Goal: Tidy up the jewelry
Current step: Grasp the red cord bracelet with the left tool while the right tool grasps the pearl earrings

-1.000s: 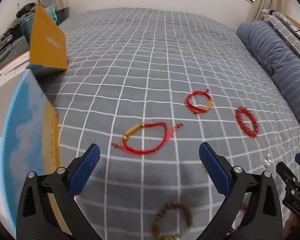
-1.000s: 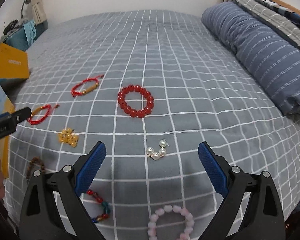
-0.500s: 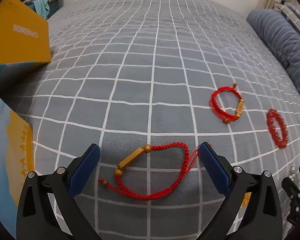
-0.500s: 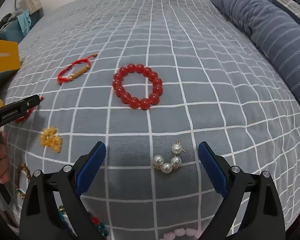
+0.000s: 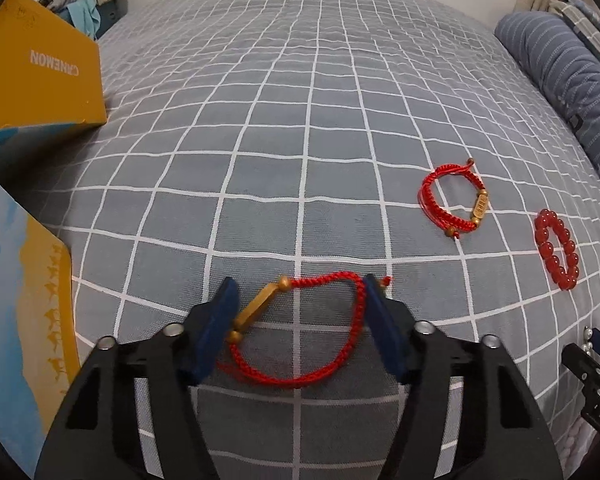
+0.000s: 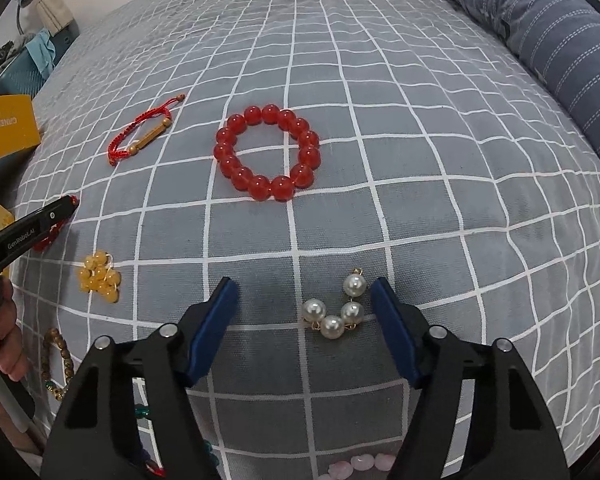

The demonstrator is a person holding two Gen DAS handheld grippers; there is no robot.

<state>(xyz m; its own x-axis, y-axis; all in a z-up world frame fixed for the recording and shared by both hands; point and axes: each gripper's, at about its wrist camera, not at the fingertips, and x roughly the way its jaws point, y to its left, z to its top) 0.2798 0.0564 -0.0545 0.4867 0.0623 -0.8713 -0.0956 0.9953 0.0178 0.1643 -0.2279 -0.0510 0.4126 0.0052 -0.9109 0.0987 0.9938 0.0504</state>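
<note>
A red cord bracelet with a gold tube bead (image 5: 296, 380) lies on the grey checked bedspread (image 5: 300, 100). My left gripper (image 5: 299, 279) straddles it and its jaws are closing; the blue pads stand at the loop's two sides without squeezing it. Four linked pearls (image 6: 336, 312) lie between the fingers of my right gripper (image 6: 305, 280), nearer the right pad. Those jaws are closing too, and neither pad touches the pearls. Further out lie a second red cord bracelet (image 5: 452, 200) and a red bead bracelet (image 6: 268, 152).
A yellow bead cluster (image 6: 99, 278), a brown bead bracelet (image 6: 58, 356) and pink beads (image 6: 360, 462) lie near the front edge. A yellow box (image 5: 36, 76) and a blue and yellow board (image 5: 20, 300) stand at the left. A striped pillow (image 6: 560, 40) lines the right.
Both grippers came down close to the bedspread, the left over the red cord bracelet, the right over the pearls. Both pairs of jaws have narrowed in the last half second.
</note>
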